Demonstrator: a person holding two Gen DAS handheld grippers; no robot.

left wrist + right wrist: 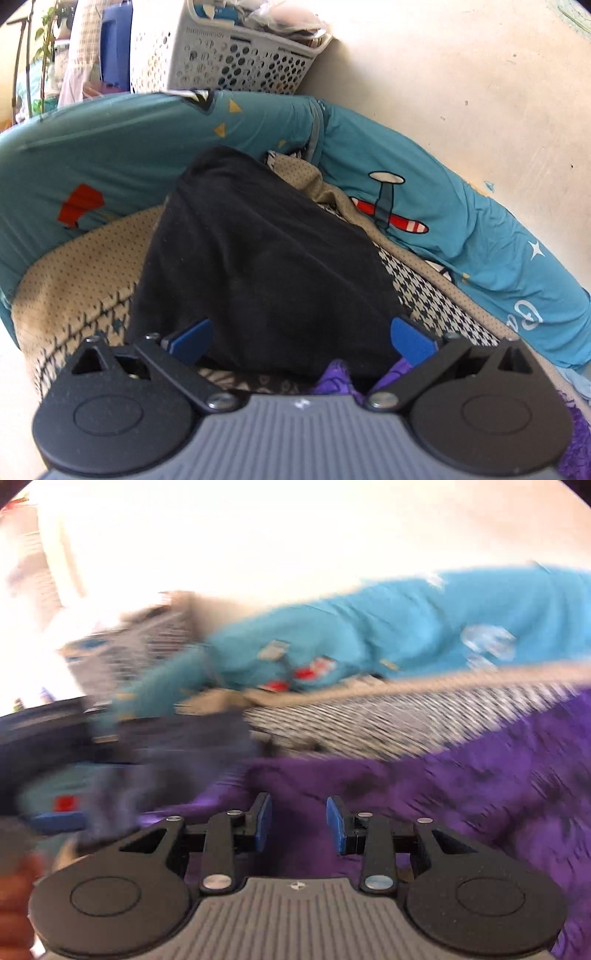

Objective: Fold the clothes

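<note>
Both jaws open: left gripper wide around black garment

A white perforated basket stands against the pale wall, stuffed with things too jumbled to name. Below it lies a teal sheet printed with a plane, triangles and a star. A beige dotted blanket with a houndstooth border covers the bed. Plant stems rise far left.
</note>
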